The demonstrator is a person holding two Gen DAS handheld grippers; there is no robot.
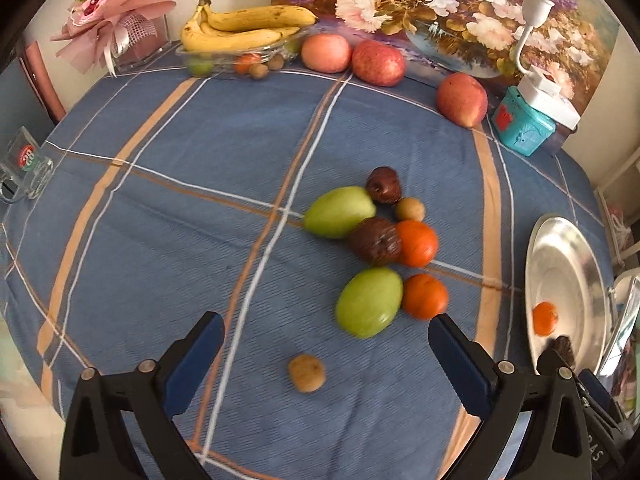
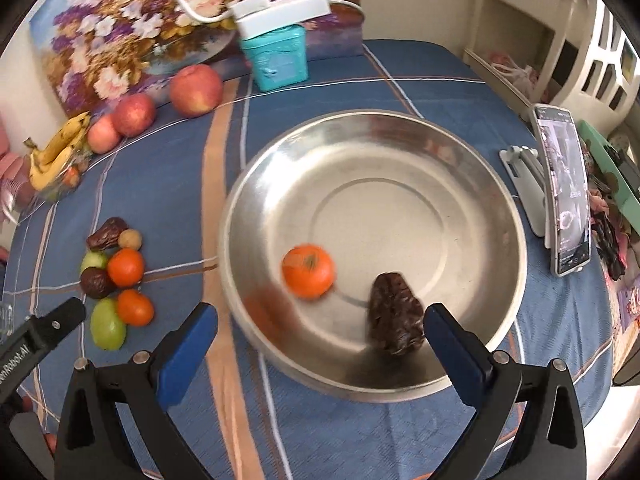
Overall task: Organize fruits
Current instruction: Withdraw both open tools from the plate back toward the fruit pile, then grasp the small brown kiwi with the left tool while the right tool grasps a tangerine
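While both my tools hang empty:
left gripper (image 1: pixel 326 354): spread above the small brown fruit (image 1: pixel 306 373)
right gripper (image 2: pixel 320 338): spread over the steel bowl (image 2: pixel 480 184)
risk: tangerine (image 2: pixel 308 271) looks blurred, may roll and bump the dark fruit (image 2: pixel 396 314)

A blue tablecloth (image 1: pixel 168 216) checked with orange and white lines carries green fruits (image 1: pixel 369 302), orange tangerines (image 1: pixel 425 296), wrinkled dark brown fruits (image 1: pixel 376 241), yellow bananas (image 1: pixel 240 28), red apples (image 1: pixel 378 63), a teal box (image 2: pixel 276 58) and a silver bowl (image 2: pixel 400 152).
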